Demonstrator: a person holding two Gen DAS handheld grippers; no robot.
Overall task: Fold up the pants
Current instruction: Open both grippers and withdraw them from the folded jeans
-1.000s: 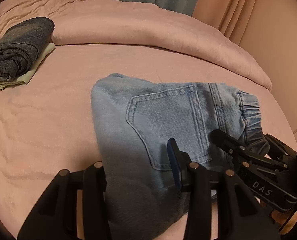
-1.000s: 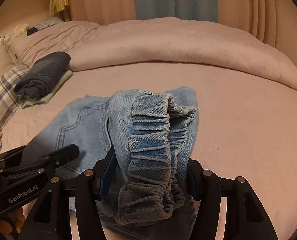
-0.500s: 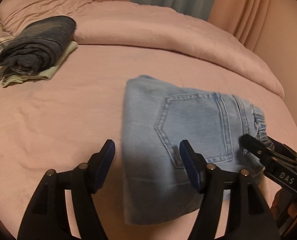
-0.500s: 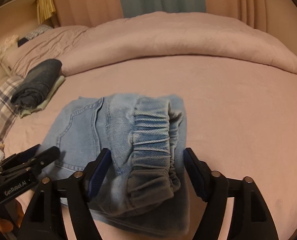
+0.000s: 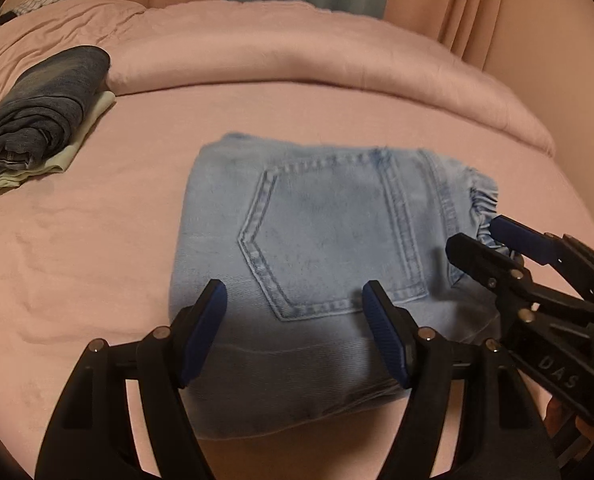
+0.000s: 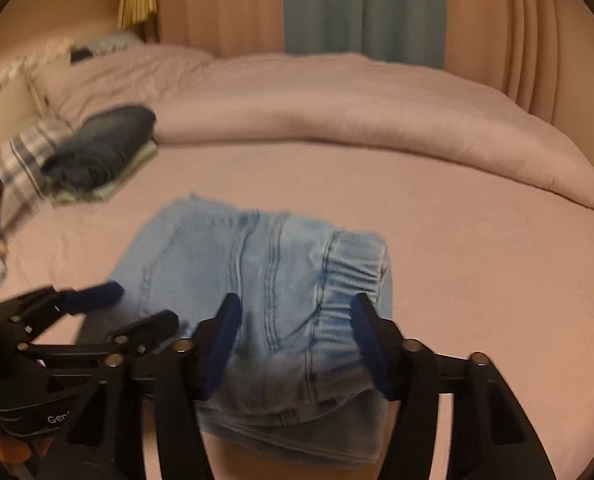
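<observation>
Since a second ago: both claws have let go of the pants and backed off, so the bundle now lies flat on the bed instead of bunched up in our grip.

Left wrist view: left claw [image 5: 295, 300] has just been opening; its jaws stand wide apart over the near edge of the folded pants [image 5: 321, 248], pads clear of the cloth, gripping nothing. The right claw [image 5: 485, 236] pokes in from the right, by the elastic waistband [image 5: 483, 200].

Pants here: a tidy folded rectangle, back pocket [image 5: 329, 240] up, in the middle of the pink bed [image 5: 97, 248], well apart from the dark folded pile [image 5: 45, 120] at the far left.

Right wrist view: blurry, but the right claw [image 6: 295, 320] has just narrowed a bit and we see no pinch; the waistband end sits between and below the jaws, pads apparently off it. The left claw shows at the left edge.

Handling guess: soft light denim, floppy, not slippery or fragile; the layers will likely slide apart if lifted by one corner.

Where to grab: we'd take the thick elastic waistband end and the folded edge opposite, pinching through all layers.

Progress guess: fold looks about done, maybe one tidy-up or a move to the pile left.
</observation>
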